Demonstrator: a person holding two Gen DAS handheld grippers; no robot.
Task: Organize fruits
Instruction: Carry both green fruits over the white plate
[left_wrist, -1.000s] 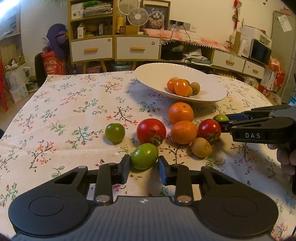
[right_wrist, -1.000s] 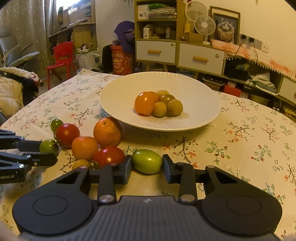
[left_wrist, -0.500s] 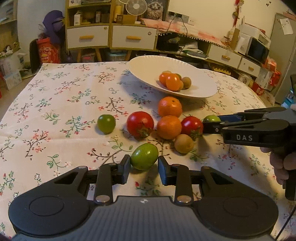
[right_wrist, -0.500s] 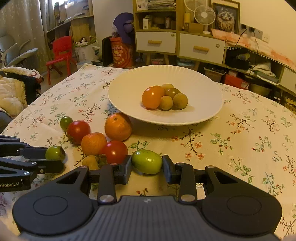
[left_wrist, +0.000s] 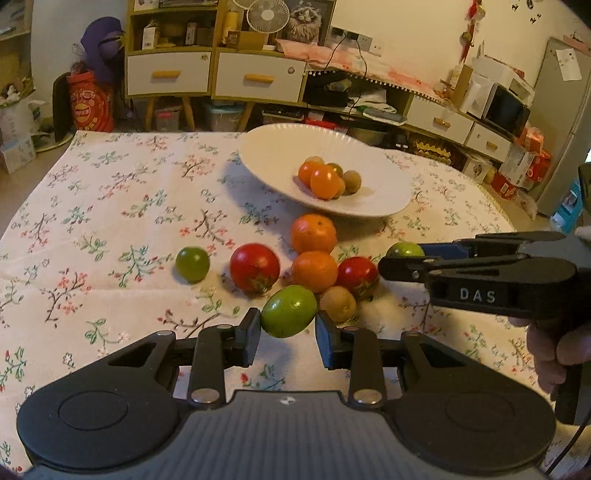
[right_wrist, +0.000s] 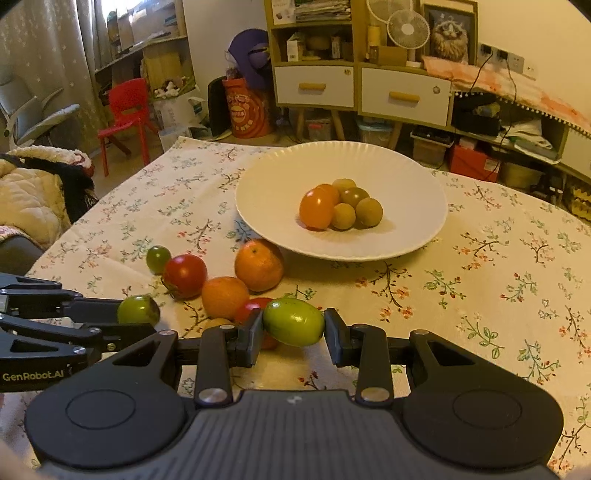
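In the left wrist view my left gripper (left_wrist: 289, 326) is shut on a green tomato (left_wrist: 288, 311), held just above the floral cloth. In the right wrist view my right gripper (right_wrist: 293, 332) is shut on another green tomato (right_wrist: 293, 322), also off the table. Each gripper shows in the other's view: the right gripper (left_wrist: 399, 256) with its green tomato (left_wrist: 404, 250), the left gripper (right_wrist: 136, 316) with its green tomato (right_wrist: 137, 309). The white plate (right_wrist: 406, 221) beyond holds an orange tomato (right_wrist: 317, 208) and several small olive-brown fruits.
Loose fruit lies between the grippers and the plate (left_wrist: 388, 192): two oranges (left_wrist: 314, 233), two red tomatoes (left_wrist: 255, 266), a small green tomato (left_wrist: 192, 259) and a brownish fruit (left_wrist: 338, 304). A hand (left_wrist: 554, 354) holds the right gripper's handle. Cabinets and clutter stand beyond the table.
My left gripper has risen, lifting its green tomato off the cloth. The right gripper has stayed nearly in place, still holding its green tomato.
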